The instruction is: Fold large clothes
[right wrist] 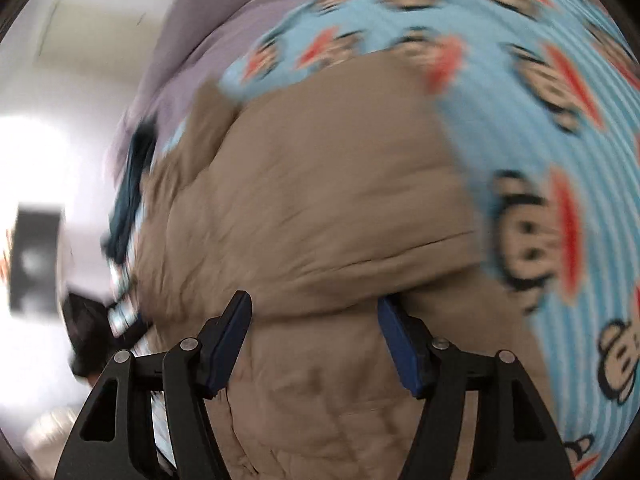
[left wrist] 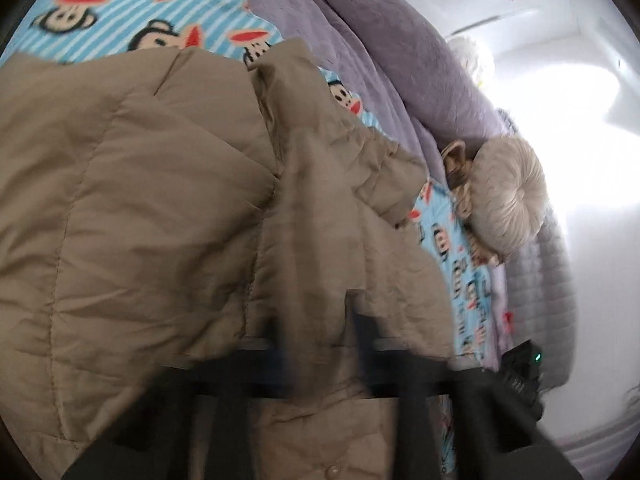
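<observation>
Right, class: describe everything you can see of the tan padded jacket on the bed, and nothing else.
The tan padded jacket looks like quilted, slightly shiny fabric with stitched seams and many creases. It lies spread and partly folded over itself on the blue striped monkey-print sheet, a rumpled flap or sleeve doubled across its middle. A round button shows near its lower edge. The left gripper, blurred, appears shut on a fold of it. The right gripper stands open over the jacket, pads not pressing it.

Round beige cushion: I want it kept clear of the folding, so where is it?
Left wrist view, right side: the round beige cushion lies beside the monkey-print sheet.
</observation>
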{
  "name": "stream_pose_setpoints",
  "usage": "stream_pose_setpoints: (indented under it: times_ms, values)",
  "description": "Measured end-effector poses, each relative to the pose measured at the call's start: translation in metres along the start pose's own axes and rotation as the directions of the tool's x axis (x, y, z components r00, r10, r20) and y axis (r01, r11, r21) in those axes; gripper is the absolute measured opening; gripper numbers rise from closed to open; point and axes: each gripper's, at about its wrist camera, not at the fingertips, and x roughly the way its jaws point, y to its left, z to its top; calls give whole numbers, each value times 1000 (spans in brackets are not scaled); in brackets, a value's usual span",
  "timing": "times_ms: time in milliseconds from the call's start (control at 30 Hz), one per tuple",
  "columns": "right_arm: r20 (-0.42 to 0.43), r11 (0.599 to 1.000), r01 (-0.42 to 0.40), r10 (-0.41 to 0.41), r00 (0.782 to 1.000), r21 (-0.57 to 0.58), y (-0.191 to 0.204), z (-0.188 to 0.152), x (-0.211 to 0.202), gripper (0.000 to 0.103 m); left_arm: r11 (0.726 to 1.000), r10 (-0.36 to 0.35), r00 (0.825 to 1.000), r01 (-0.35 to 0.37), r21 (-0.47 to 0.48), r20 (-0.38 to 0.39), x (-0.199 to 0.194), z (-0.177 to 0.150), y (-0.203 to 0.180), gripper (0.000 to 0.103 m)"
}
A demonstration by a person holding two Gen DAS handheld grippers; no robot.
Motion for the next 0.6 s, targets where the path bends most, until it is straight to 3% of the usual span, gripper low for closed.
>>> stream_pose_setpoints:
  times_ms: [33, 100, 133, 167, 267, 367, 500, 600]
  values:
    - [23, 998, -18, 17, 1000, 52, -14, 5, -5, 68, 1000, 16, 1000, -16, 18, 13, -4, -2, -2, 13]
    - [45, 994, -43, 39, 998, 103, -30, 7, -11, 42, 997, 39, 998, -41, 58, 42, -14, -10, -7, 13]
    - [46, 993, -43, 38, 998, 112, -33, 9, -11, 18, 996, 54, 997, -57, 72, 52, -21, -16, -7, 13]
    - [44, 994, -33, 28, 999, 109, -34, 11, -9, 14, 994, 71, 996, -76, 80, 58, -26, -22, -5, 13]
    - [36, 998, -29, 27, 999, 47, -21, 11, 2, 12, 989, 126, 991, -129, 72, 48, -32, -36, 11, 13]
    - [22, 999, 25, -24, 999, -30, -3, 6, 18, 12, 987, 158, 987, -158, 26, 24, -28, -43, 35, 13]
    - [11, 998, 52, -52, 999, -32, 0, 0, 29, 12, 983, 181, 983, -181, 0, 22, -36, -45, 43, 13]
    - [14, 998, 49, -49, 999, -26, -1, 0, 29, 12, 970, 238, 970, -240, 33, 42, -52, -46, 35, 13]
